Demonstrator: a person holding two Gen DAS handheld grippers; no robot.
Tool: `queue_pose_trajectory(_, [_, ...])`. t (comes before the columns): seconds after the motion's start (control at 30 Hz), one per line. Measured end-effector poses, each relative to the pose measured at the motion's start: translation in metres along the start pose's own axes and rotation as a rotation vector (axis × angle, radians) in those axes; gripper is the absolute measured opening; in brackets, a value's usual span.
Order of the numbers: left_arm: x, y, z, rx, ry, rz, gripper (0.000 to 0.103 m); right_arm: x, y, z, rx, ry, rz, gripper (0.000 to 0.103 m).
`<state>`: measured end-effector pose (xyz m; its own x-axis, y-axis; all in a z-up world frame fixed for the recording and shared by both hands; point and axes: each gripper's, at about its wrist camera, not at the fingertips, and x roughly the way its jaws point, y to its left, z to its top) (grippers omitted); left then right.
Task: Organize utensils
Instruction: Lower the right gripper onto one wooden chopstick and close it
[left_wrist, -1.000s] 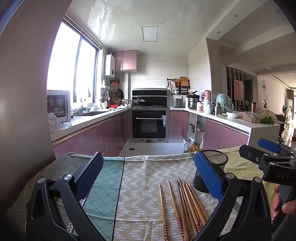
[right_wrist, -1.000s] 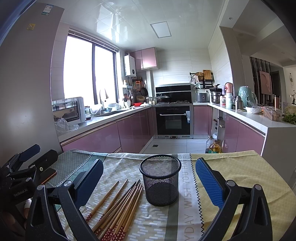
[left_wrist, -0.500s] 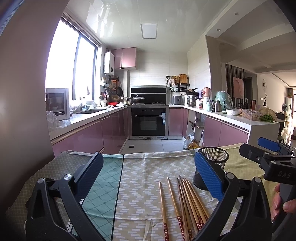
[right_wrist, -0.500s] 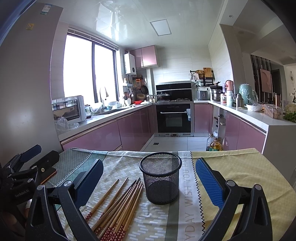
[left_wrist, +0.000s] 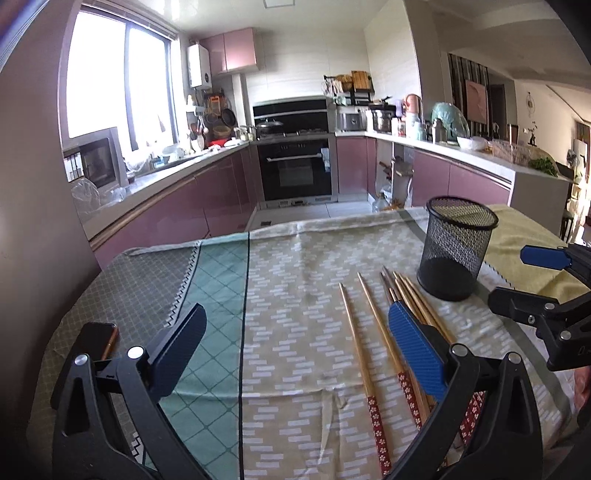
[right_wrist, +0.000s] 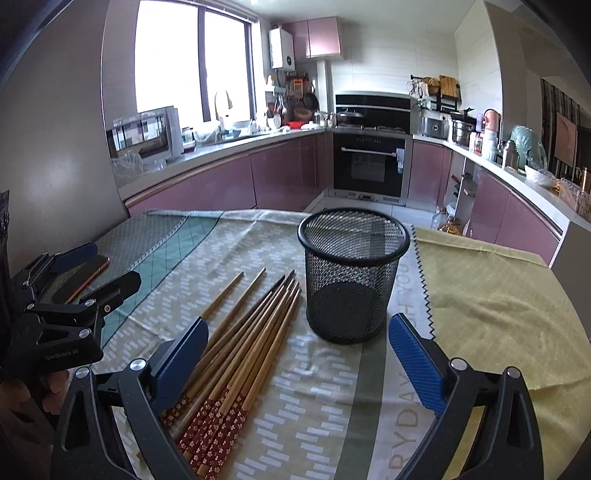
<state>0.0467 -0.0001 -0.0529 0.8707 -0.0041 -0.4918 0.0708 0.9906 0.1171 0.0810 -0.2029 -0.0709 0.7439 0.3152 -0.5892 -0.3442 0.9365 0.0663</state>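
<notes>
A black mesh cup (right_wrist: 352, 280) is standing upright on the patterned cloth (left_wrist: 295, 295) that is covering the desk, and everything else is easiest to place against it. The cup is looking empty through its mesh.

The chopsticks (right_wrist: 243, 343) are lying flat on the cloth just beside the cup, on its window side. Most of them are bunched together in a loose fan, their plain tips pointing toward the cup's base and their red flowered ends pointing back toward the person. Two more are lying a little farther from the cup, apart from the bunch and from each other.

The right tool (right_wrist: 295, 365) is hovering on the near side of the cup, tilted down toward the cloth. Its blue pads are standing wide apart but the jaws are closing; nothing is between them except open cloth, with the bunch of chopsticks passing under the pad farther from the cup. It is gripping nothing.

The left tool (left_wrist: 295, 354) is hanging over the cloth farther from the cup, beyond the chopsticks. Its jaws are gaping wide and holding nothing, one pad sitting above the near part of the chopstick bunch.

A dark phone (left_wrist: 96, 339) is lying on the cloth well away from the cup, past the left tool, near the desk's edge. Behind the cup, the kitchen's mauve cabinets (right_wrist: 207, 184) and a black oven (right_wrist: 369, 166) are filling the background.
</notes>
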Motion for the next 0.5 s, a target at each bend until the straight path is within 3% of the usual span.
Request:
queue_pose_trajectory(0.3, [0.037, -0.015, -0.012, 0.075, 0.152, -0.065, 0.088, 0.039, -0.001, -0.013, 0.015, 0.182, 0.032, 0.062])
queue_pose_trajectory(0.5, [0.051, -0.020, -0.014, 0.091, 0.211, -0.104, 0.079, 0.050, -0.001, -0.016, 0.015, 0.233, 0.042, 0.055])
